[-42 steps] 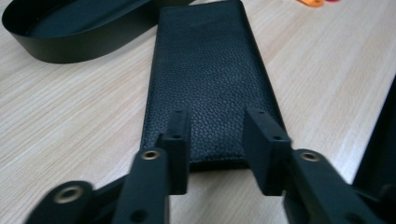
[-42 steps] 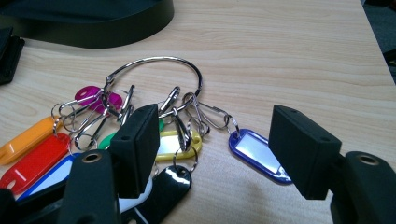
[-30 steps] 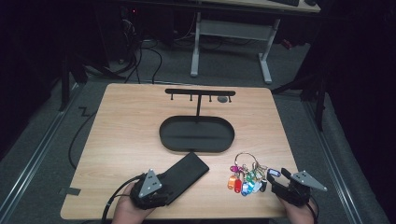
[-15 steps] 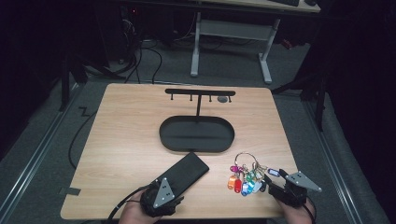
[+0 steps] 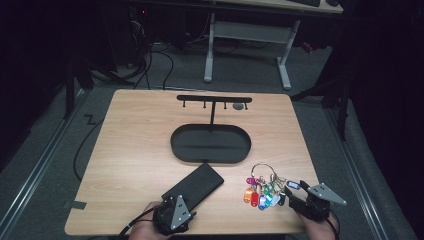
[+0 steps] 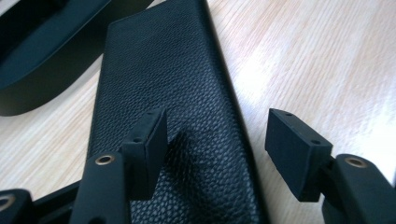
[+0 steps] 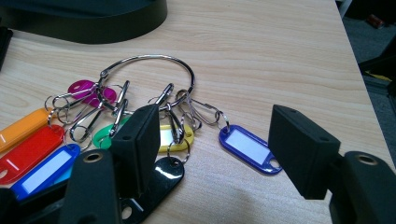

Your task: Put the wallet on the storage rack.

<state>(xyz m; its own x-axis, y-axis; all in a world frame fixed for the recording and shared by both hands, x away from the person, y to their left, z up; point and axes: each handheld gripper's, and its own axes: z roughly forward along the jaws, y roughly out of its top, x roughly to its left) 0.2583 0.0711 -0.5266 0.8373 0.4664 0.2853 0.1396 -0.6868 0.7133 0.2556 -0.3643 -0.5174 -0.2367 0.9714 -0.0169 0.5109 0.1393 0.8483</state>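
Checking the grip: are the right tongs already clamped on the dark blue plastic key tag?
No, the right tongs stand open, the dark blue plastic key tag lying untouched between them.

What you cannot make out from here

In your left tool view, the black leather wallet (image 6: 177, 93) runs off the bottom edge, and your left tool (image 6: 219, 144) covers part of its near end; the black tray (image 6: 42, 51) is cut by the left and top edges. In your right tool view, your right tool (image 7: 215, 140) hides part of the green and yellow tags of the key-tag bunch (image 7: 140, 116), and the orange, red and blue tags run off the left edge. From the high view, the small object (image 5: 239, 106) on the rack (image 5: 214, 100) near the desk's far edge is too small to identify.
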